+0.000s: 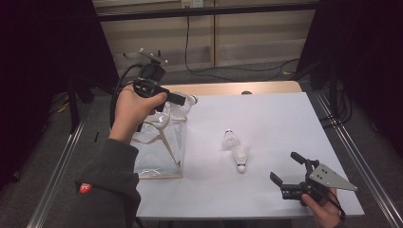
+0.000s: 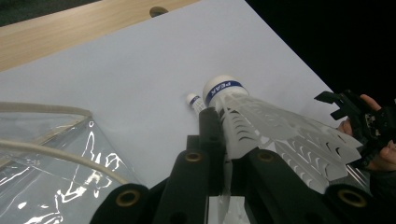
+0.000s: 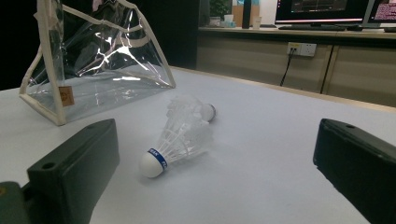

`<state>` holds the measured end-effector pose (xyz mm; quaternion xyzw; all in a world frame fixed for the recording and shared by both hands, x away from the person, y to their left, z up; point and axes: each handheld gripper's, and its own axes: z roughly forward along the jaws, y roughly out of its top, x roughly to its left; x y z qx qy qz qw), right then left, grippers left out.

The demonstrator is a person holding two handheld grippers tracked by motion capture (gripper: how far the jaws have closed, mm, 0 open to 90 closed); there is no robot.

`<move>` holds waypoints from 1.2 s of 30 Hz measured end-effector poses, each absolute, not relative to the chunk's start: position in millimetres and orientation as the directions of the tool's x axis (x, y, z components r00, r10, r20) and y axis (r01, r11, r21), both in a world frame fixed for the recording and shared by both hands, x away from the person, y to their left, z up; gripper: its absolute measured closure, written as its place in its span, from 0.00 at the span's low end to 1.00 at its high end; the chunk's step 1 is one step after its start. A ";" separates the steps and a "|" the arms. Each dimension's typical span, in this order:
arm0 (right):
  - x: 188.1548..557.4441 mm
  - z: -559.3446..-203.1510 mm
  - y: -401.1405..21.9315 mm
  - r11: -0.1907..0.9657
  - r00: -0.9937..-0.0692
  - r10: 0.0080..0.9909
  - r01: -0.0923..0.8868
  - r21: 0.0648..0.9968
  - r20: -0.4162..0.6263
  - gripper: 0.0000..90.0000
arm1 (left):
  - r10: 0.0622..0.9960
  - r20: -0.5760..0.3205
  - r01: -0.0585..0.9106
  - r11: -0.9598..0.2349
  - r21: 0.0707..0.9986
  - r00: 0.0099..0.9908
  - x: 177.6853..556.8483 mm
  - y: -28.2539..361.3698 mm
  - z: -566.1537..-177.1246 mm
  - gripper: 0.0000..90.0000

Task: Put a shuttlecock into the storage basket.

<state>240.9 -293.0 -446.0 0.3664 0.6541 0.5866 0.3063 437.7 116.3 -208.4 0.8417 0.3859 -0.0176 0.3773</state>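
Observation:
My left gripper [image 1: 179, 99] is held up at the table's back left, over the mouth of a clear plastic bag [image 1: 159, 147] with beige trim. It is shut on the feather skirt of a white shuttlecock [image 2: 261, 126] whose cork has a blue band. Two more shuttlecocks lie side by side on the white sheet, one [image 1: 230, 141] farther back and one [image 1: 242, 157] nearer. My right gripper [image 1: 284, 166] hovers low at the front right, open, with nothing between its jaws. Its own view looks across the sheet at the nearer shuttlecock [image 3: 180, 135] and the bag [image 3: 93, 70].
The white sheet [image 1: 266, 114] covers a wooden table whose bare edge [image 1: 237, 88] shows at the back. Metal rails run along both sides. Black cables [image 1: 223, 71] trail over the floor behind. Dark curtains stand left and right.

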 end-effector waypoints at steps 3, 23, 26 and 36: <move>241.0 -446.1 -293.2 0.046 -0.545 0.838 0.118 0.992 0.026 0.00 | 0.639 -0.318 0.662 -0.416 0.624 0.701 438.6 118.6 -207.4 0.99; 241.1 -446.1 -293.4 0.044 -0.545 0.838 0.119 0.992 0.028 0.00 | 0.657 -0.302 0.666 -0.414 0.620 0.690 442.7 127.2 -203.3 0.99; 241.0 -446.2 -293.4 0.044 -0.545 0.838 0.121 0.992 0.029 0.00 | 0.660 -0.299 0.666 -0.415 0.620 0.690 443.2 127.8 -202.8 0.99; 240.9 -446.2 -293.9 0.042 -0.543 0.839 0.121 0.992 0.030 0.00 | 0.665 -0.292 0.665 -0.416 0.620 0.688 444.2 131.0 -200.3 0.99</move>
